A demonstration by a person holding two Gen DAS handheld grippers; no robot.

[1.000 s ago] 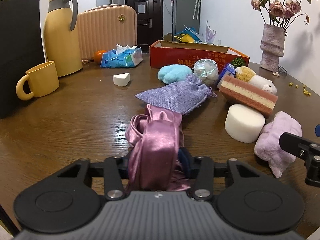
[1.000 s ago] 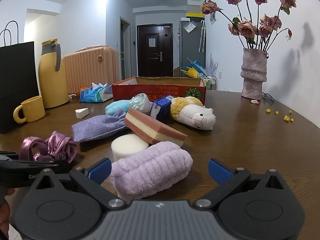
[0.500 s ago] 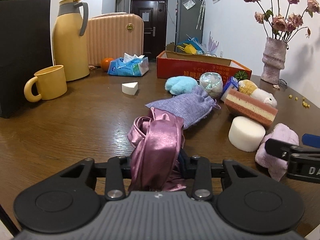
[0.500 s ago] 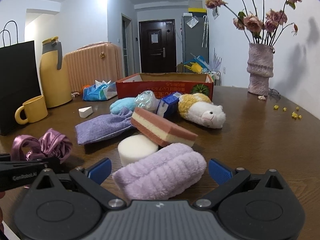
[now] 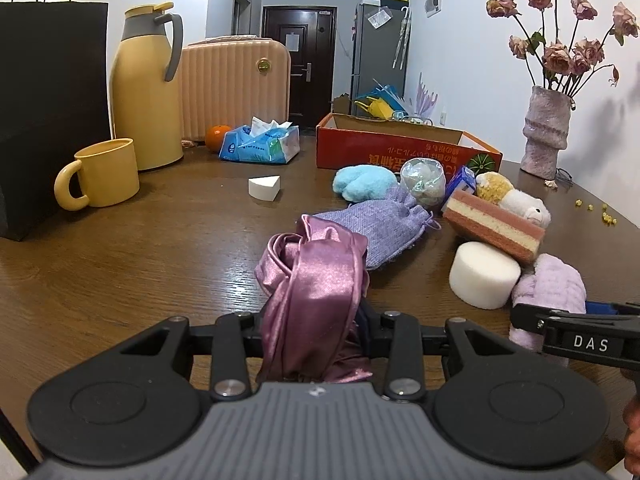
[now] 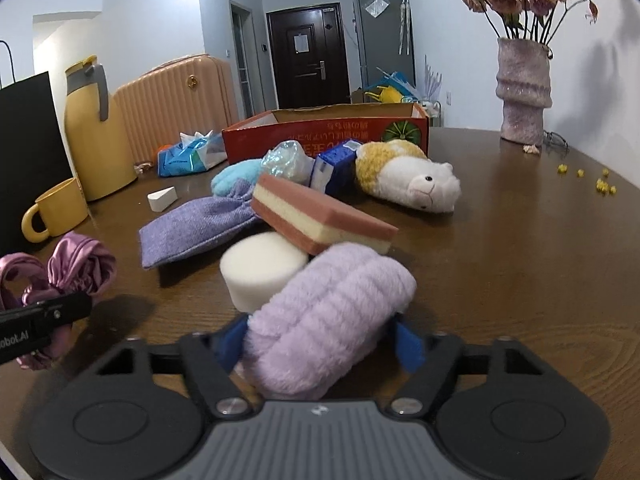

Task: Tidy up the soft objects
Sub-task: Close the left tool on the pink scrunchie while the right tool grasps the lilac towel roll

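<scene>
Since a second ago our right gripper has been closing around the towel roll, whose long axis runs away toward upper right; our left gripper stays clamped on the satin cloth.

I am in someone's home, in a lived-in room that opens onto an entrance hall. I work at a dark wooden table crowded with everyday household things: a yellow thermos jug and a matching mug, an opened pack of tissues, an orange, and a rough pink vase of dried roses near the white wall. A ribbed peach suitcase stands behind the jug, and a black paper shopping bag stands at the table's edge. Down the hall I see a dark front door and a grey refrigerator with papers stuck on it.
</scene>
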